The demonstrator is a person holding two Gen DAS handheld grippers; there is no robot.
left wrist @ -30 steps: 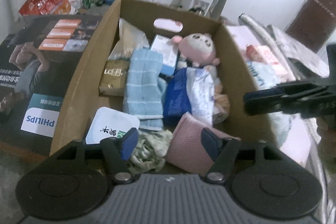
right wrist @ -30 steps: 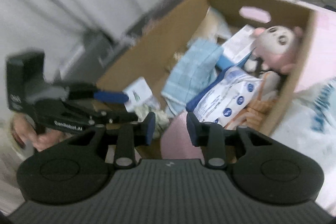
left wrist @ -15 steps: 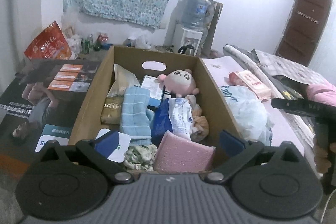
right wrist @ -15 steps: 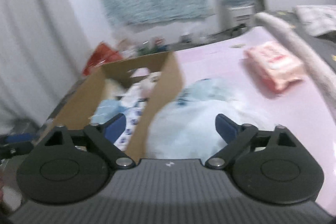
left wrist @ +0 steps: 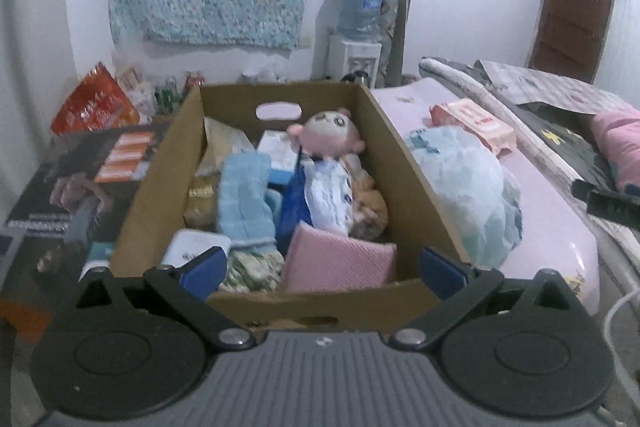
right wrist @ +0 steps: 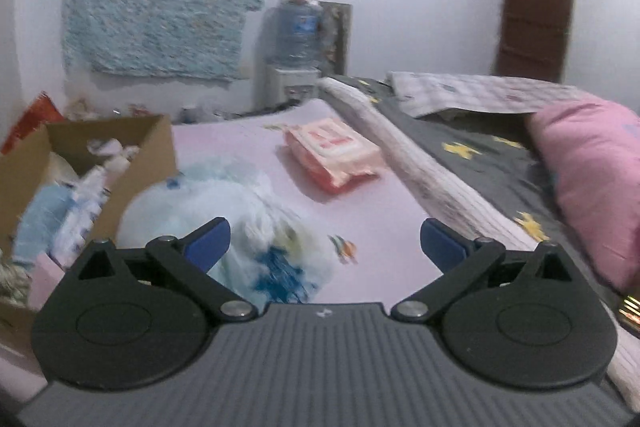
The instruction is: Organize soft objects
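A cardboard box point(left wrist: 404, 163) holds soft things: a folded pink cloth point(left wrist: 340, 259) at the near end, a blue towel point(left wrist: 244, 195), a pink plush doll point(left wrist: 328, 131) and several packets. My left gripper point(left wrist: 322, 269) hovers open before the box's near wall, with nothing between its fingers. My right gripper point(right wrist: 324, 247) points over the pink bed sheet point(right wrist: 380, 219); its jaws are opening and hold nothing. Ahead of it, to the left, lies a pale plastic bag point(right wrist: 224, 211) of soft stuff beside the box point(right wrist: 152, 147). A pink tissue packet point(right wrist: 332, 155) lies farther back.
A flat printed carton point(left wrist: 80, 187) lies left of the box, with a red bag point(left wrist: 96, 107) behind it. A rolled quilt point(right wrist: 420, 167), a dark starred blanket point(right wrist: 480, 147) and a pink pillow point(right wrist: 592, 179) line the bed's right side. A water dispenser point(left wrist: 358, 27) stands at the far wall.
The left gripper let go of the pink cloth, opened wide and drew back from the box. The right gripper swung right, from the box to the bed, and opened.
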